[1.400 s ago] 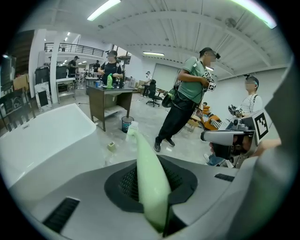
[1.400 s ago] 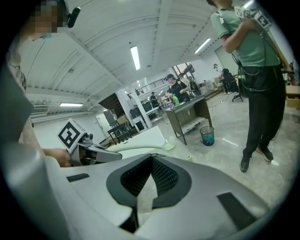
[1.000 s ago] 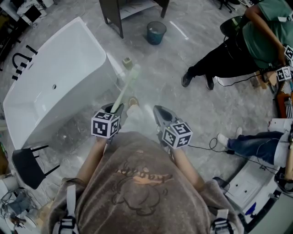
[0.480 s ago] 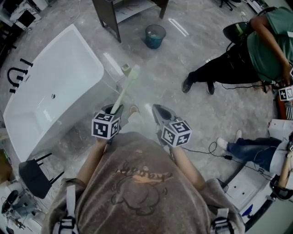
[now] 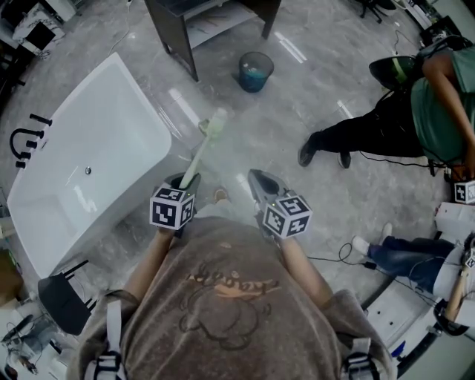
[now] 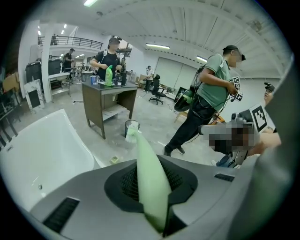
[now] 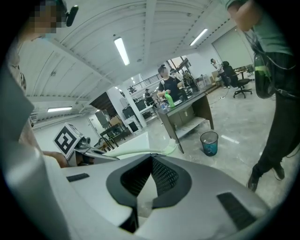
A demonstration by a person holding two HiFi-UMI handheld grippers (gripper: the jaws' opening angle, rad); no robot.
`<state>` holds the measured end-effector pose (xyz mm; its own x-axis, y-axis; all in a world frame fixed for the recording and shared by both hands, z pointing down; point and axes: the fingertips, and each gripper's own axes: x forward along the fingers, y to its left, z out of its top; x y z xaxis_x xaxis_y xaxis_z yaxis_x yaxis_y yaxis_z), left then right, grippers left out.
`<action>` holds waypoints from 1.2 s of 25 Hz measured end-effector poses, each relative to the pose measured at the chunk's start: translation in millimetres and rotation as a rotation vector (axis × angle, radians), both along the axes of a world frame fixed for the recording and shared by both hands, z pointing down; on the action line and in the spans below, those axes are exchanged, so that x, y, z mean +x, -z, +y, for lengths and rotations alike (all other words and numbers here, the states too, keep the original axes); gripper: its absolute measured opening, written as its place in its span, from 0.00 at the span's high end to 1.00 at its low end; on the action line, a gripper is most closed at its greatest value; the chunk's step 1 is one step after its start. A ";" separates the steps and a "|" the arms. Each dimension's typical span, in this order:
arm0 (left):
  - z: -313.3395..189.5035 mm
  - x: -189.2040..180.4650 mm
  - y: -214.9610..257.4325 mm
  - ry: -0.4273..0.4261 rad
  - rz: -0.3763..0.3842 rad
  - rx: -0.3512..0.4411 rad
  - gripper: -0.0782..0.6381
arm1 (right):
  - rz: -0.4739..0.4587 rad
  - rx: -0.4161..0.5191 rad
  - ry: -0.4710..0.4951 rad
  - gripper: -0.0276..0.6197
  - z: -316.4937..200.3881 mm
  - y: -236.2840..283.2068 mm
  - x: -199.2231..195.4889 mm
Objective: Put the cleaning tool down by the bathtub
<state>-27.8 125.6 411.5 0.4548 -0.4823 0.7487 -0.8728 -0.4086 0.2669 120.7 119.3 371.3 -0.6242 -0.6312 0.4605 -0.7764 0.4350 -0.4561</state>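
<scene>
Standing just beside the white bathtub [image 5: 126, 111], at its nearer end. Gripping the cleaning tool [image 5: 202, 148] with the left gripper [image 5: 183, 182], jaws clenched on the pale green handle. Holding it in the air, slanted up and away, white bristle head over the floor just off the bathtub's end, not touching the rim. Carrying the right gripper [image 5: 258, 184] on the far side of the tool from the bathtub, jaws closed together with nothing in them. Black-and-white square markers on both cubes. Lettering in the print on the brown shirt [image 5: 223, 289], too blurred to read. Inside the bathtub, a drain [image 5: 87, 171] in bare white; black tap fittings [image 5: 22, 141] along the bathtub's side away from the grippers. Beyond the bathtub's end, a dark desk [image 5: 167, 18] with a green bottle [image 6: 108, 76] on top, and near it a round teal bin [image 5: 255, 71], contents not to be made out. On the floor just off the bathtub's end, a small block [image 6: 114, 160]. Well apart from the bathtub, a person [image 5: 438, 104] in a green top and black trousers
</scene>
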 end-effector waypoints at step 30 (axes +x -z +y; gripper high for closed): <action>-119.9 -1.8 -40.0 0.195 0.008 -0.071 0.79 | 0.031 -0.028 0.217 0.96 -154.5 -33.1 -26.8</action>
<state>-29.6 5.7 451.5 0.3635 -0.5084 0.7806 -0.9315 -0.2117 0.2959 93.9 -35.2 404.3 -0.7292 -0.4704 0.4969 -0.6798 0.5806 -0.4480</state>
